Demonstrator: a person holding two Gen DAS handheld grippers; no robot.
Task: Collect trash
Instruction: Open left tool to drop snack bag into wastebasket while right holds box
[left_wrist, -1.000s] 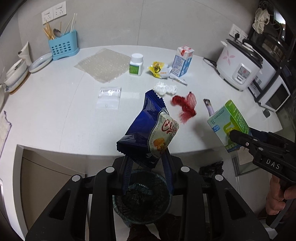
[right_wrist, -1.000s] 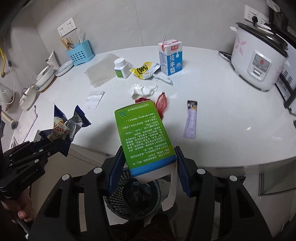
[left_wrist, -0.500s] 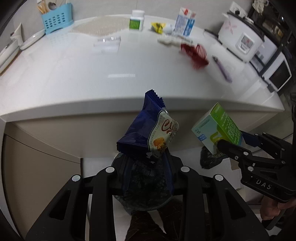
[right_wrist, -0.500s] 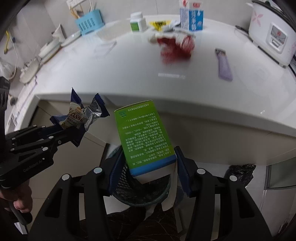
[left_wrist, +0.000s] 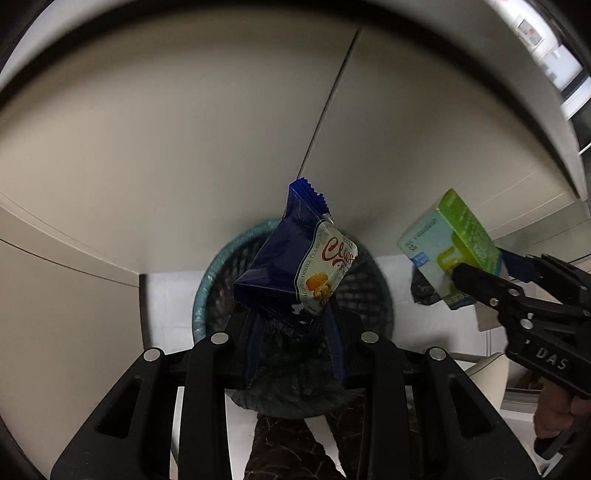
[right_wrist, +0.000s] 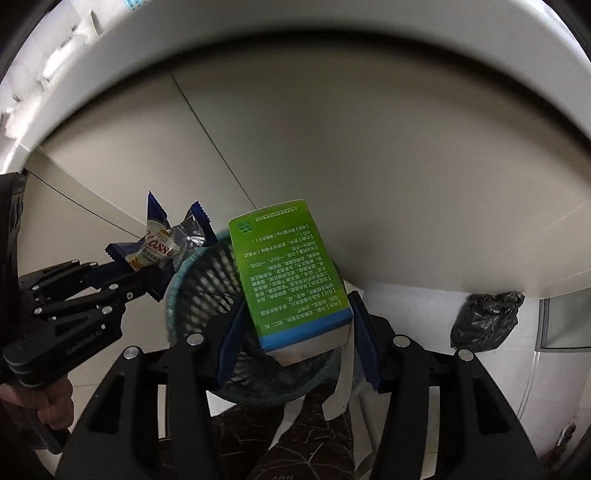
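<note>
My left gripper (left_wrist: 295, 325) is shut on a blue cookie wrapper (left_wrist: 295, 273) and holds it right above a teal mesh waste basket (left_wrist: 207, 280) on the floor. My right gripper (right_wrist: 295, 332) is shut on a green and blue carton (right_wrist: 288, 273) and holds it over the same basket (right_wrist: 199, 280). In the right wrist view the left gripper (right_wrist: 147, 284) with the wrapper (right_wrist: 159, 247) is at the basket's left rim. In the left wrist view the right gripper (left_wrist: 476, 280) with the carton (left_wrist: 450, 247) is to the basket's right.
Beige cabinet fronts (left_wrist: 184, 147) rise just behind the basket, under the white counter edge (right_wrist: 332, 29). A black plastic bag (right_wrist: 484, 321) lies on the floor to the right. My patterned trouser leg (left_wrist: 291, 446) is below the basket.
Both grippers have dropped from counter height to below the counter edge, with the wrapper and the carton still held. The basket now looks larger and closer under both.
</note>
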